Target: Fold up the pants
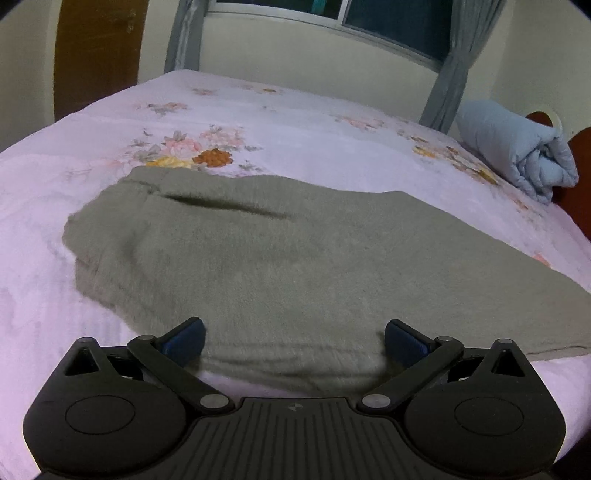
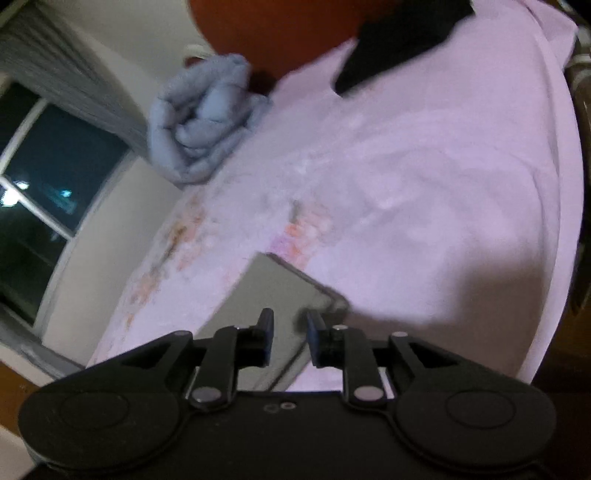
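Grey-green pants (image 1: 280, 258) lie flat on the pink floral bedsheet (image 1: 295, 122), waist end to the left with a dark pocket slit. My left gripper (image 1: 293, 338) is wide open, its blue pads at the pants' near edge, holding nothing. In the right wrist view the leg end of the pants (image 2: 284, 295) lies just ahead of my right gripper (image 2: 290, 332). Its jaws stand partly open with a narrow gap and nothing is held between them. The view is blurred.
A rolled light-blue quilt (image 1: 517, 151) lies at the far right of the bed, also in the right wrist view (image 2: 203, 118). A black cloth (image 2: 399, 40) lies farther along the bed. A window with grey curtains (image 1: 454, 55) and a brown headboard (image 2: 280, 29) border the bed.
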Motion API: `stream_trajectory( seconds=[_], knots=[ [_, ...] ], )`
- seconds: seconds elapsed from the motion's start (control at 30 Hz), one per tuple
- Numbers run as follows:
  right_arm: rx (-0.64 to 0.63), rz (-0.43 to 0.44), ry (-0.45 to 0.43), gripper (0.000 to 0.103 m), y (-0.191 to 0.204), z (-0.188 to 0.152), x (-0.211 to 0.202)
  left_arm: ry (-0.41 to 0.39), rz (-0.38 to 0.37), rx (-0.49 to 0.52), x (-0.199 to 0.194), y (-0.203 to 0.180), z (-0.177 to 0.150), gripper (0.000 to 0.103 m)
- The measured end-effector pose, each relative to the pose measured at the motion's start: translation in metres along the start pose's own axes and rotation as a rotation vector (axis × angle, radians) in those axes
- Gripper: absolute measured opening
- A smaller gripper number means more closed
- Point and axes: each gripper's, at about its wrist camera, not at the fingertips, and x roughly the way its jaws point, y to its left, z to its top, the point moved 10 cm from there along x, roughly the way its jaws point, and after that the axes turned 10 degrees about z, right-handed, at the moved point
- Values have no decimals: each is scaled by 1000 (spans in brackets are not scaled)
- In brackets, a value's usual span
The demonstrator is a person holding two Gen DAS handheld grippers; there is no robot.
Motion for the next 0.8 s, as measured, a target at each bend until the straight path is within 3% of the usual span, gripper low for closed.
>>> stream_trajectory(
  seconds=[0.17,0.27,0.37,0.43,0.6,0.8],
  knots=[
    [47,198,314,17,62,-87,35,19,-7,-54,-5,-3,-8,103],
    [61,291,456,18,99,-149,49,27,-45,-114,-13,-9,-12,103],
    [75,325,554,18,118,-194,62,61,-75,-188,-18,-16,-19,103],
    [130,359,574,18,124,-209,67,76,-121,-254,-22,-24,-23,103],
    [227,335,620,19,118,-226,81,113,-203,-354,-18,-47,-30,103],
    [295,320,603,19,107,-228,85,130,-203,-374,-5,-61,-28,103]
  ],
)
